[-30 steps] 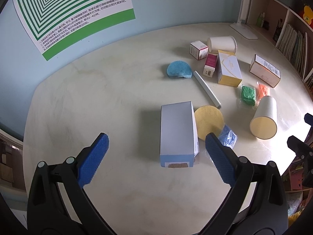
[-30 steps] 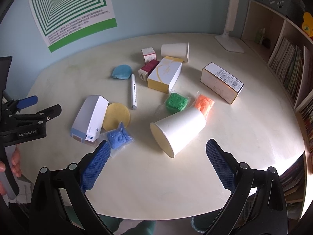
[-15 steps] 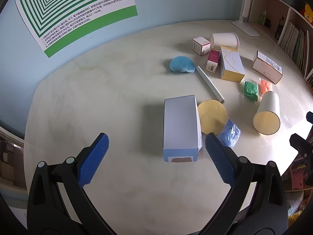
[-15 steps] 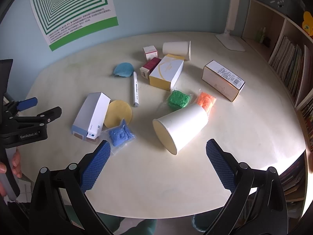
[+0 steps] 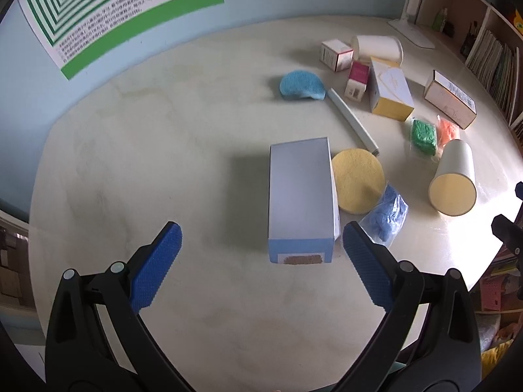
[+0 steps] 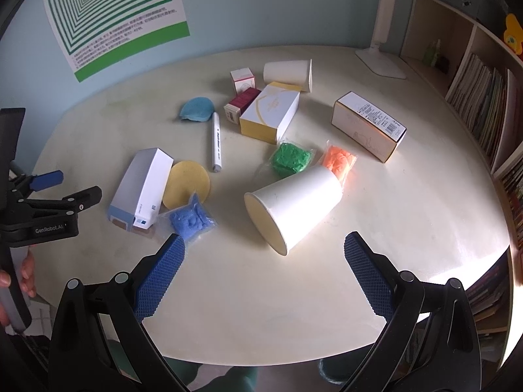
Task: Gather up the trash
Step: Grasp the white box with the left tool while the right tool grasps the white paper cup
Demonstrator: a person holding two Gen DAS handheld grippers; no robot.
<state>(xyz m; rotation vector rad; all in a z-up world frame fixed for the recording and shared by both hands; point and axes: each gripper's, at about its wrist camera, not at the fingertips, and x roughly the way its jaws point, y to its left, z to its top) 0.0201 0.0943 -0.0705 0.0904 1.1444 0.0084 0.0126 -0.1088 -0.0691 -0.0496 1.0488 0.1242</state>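
Observation:
Trash lies scattered on a round cream table (image 5: 163, 150). My left gripper (image 5: 261, 264) is open and empty, just short of a pale blue box (image 5: 299, 192) lying flat; the box also shows in the right wrist view (image 6: 142, 187). My right gripper (image 6: 263, 274) is open and empty, just short of a tipped white paper cup (image 6: 292, 204). A yellow round sponge (image 6: 186, 184) and a bagged blue lump (image 6: 189, 220) lie beside the box. The left gripper also shows at the left edge of the right wrist view (image 6: 62, 186).
Farther back lie a white marker (image 6: 216, 142), a blue sponge (image 6: 196, 109), green (image 6: 291, 160) and orange (image 6: 338, 160) bagged lumps, a yellow-white box (image 6: 271, 111), a white carton (image 6: 367, 125), small boxes and a second cup (image 6: 289, 73). Bookshelves (image 6: 483, 98) stand right.
Both grippers have drawn back slightly and tilted; the box and cup sit a little farther from the fingertips. Nothing on the table has moved.

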